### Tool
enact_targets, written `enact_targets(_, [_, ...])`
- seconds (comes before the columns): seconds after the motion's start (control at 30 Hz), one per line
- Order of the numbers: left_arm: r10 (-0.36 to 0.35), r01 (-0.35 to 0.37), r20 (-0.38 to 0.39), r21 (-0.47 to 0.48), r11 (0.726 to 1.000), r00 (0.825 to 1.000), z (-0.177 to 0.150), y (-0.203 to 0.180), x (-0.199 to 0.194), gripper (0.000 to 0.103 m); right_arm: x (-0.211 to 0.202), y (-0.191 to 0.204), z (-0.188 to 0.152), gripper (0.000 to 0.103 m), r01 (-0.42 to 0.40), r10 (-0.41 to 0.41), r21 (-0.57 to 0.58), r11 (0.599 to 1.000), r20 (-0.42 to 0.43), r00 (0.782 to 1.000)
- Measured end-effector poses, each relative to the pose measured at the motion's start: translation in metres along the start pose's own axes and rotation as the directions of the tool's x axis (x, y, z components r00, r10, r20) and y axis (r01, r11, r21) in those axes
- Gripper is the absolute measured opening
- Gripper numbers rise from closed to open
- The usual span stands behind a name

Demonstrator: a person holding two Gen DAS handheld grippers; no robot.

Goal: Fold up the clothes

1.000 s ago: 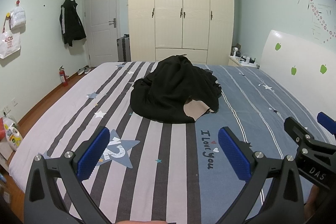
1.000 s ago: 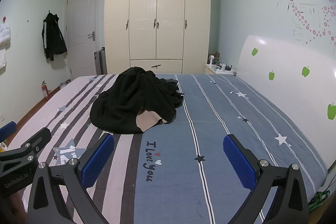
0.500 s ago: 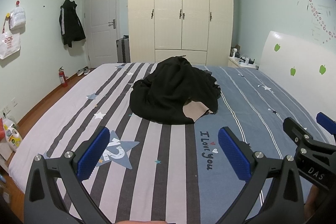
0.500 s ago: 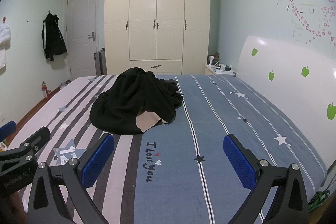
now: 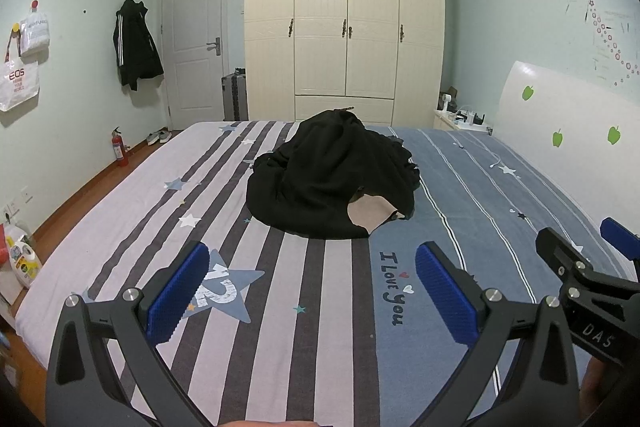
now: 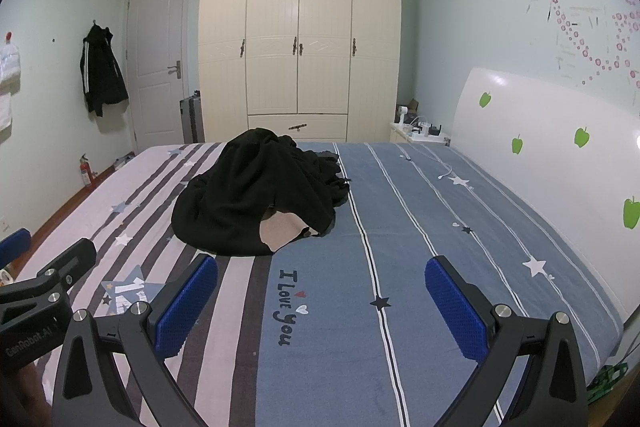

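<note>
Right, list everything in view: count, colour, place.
clothes pile: 1, black with tan patch, mid-bed
bed sheet: 1, grey-striped and blue, under the pile
headboard: 1, white with green apples, right
wardrobe: 1, cream, far wall
door: 1, white, left of wardrobe
jacket: 1, black, hung on left wall
fire extinguisher: 1, red, floor left
left claw: 1, blue pads, open
right claw: 1, blue pads, open

Your black garment [image 5: 328, 179] shows a beige patch [image 5: 370, 213]. The sheet [image 5: 304, 347] runs grey-and-white stripes, then blue with stars. Your pads [image 6: 188, 303] are blue; the headboard [image 6: 540, 147] is white with green apples.
</note>
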State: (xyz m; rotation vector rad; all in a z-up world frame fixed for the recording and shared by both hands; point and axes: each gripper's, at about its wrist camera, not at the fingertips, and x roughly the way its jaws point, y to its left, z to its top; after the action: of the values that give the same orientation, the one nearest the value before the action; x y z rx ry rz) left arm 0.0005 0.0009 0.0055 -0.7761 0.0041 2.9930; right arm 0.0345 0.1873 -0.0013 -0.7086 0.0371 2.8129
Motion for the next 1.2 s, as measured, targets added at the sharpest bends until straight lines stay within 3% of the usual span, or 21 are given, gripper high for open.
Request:
enact_targets(0.93, [-0.023,0.023,0.006,0.003,1.0,1.0,-0.002,0.0,0.0,0.102,0.0,0.004,0.001,0.103,0.003,-0.003,0.002,1.0,0.002,1.0])
enact_targets(1.2, [-0.094,0.094,0.012,0.021,0.995,0.996,-0.01,0.004,0.008,0.102,0.006,0.002,-0.001,0.103,-0.002,0.002,0.002,1.0,-0.004,1.0])
